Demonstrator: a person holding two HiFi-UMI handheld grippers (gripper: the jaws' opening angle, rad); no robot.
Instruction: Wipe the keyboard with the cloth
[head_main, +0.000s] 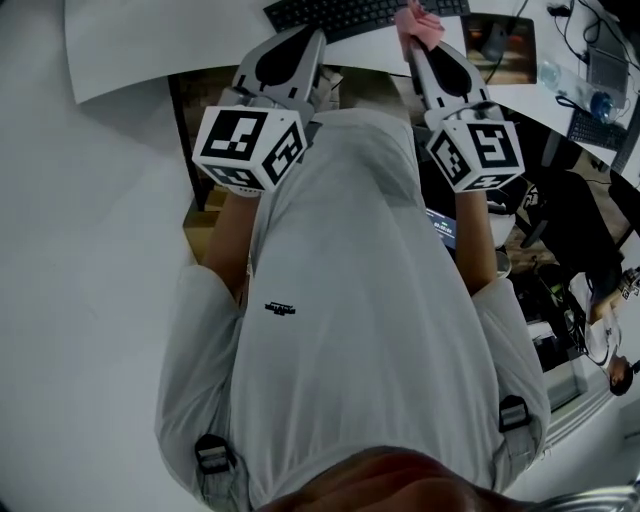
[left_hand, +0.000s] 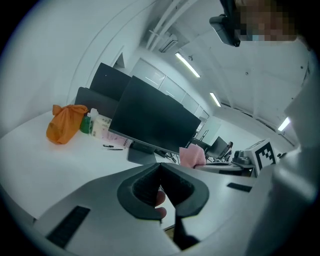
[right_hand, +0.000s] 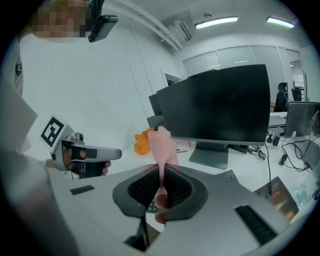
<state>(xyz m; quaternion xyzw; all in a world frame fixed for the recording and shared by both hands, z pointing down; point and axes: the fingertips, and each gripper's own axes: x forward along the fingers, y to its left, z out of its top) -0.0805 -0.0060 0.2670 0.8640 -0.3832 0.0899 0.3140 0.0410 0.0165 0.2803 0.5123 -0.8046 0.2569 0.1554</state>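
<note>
pink mesh cloth (right_hand: 164, 147): being pinched between the jaws of the right gripper, with a bunched end sticking up past the tips.
right gripper (right_hand: 162, 172): its jaws are closing tight on the cloth; in the head view it is reaching forward to the near edge of the keyboard.
black keyboard (head_main: 350, 15): lying on the white surface (head_main: 130, 50) at the top of the head view, ahead of both grippers. the cloth is showing over the right part of its near edge, and i cannot tell whether the two are touching.
left gripper (left_hand: 160, 167): its jaws are pressing together with nothing between them. it is pointing toward the keyboard's near edge, to the left of the cloth and apart from it.
marker cubes: one is riding on the back of each gripper, the left cube (head_main: 248, 148) and the right cube (head_main: 477, 150) sitting either side of the person's light grey shirt (head_main: 350, 300).
dark monitor (right_hand: 220, 105): standing upright on its base on the surface, beyond the grippers, with its screen showing black.
orange bag (left_hand: 65, 122): slumping on the surface off to the monitor's left, with a green bottle (left_hand: 86, 122) standing just beside it.
</note>
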